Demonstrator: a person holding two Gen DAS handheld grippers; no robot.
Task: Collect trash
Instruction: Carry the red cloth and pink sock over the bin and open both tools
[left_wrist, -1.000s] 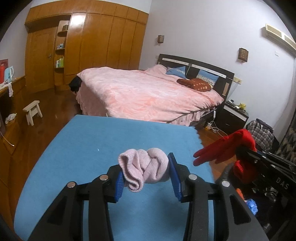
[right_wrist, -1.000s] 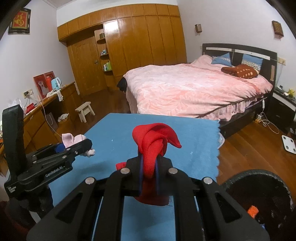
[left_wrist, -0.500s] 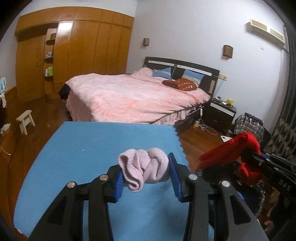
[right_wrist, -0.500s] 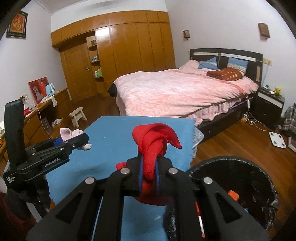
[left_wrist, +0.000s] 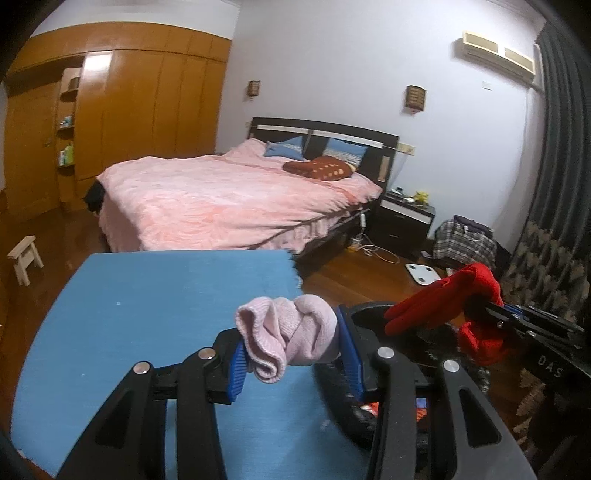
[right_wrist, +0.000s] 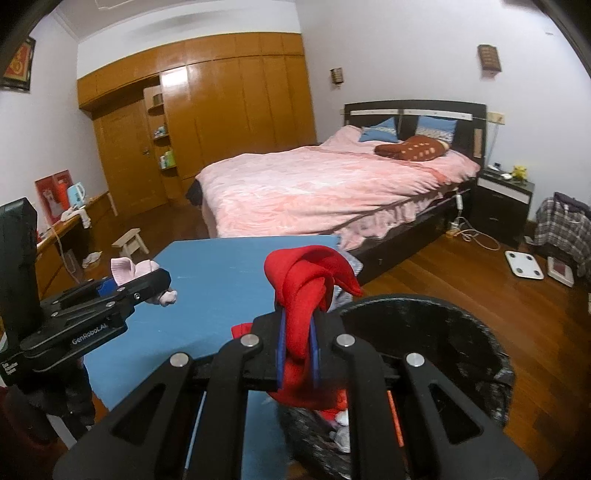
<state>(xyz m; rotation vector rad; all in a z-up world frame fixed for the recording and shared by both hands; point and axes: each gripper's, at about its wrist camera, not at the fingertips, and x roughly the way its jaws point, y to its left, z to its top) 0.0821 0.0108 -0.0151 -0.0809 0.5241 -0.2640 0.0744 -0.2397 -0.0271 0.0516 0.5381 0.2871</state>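
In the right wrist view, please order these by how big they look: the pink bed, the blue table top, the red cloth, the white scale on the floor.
1. Pink bed
2. Blue table top, partly hidden by the grippers
3. Red cloth, enlarged by nearness to the camera
4. White scale

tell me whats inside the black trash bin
Inside the black trash bin only scraps show: something red and white near the bottom, an orange strip on the inner wall. The right gripper and its red cloth cover the rest.
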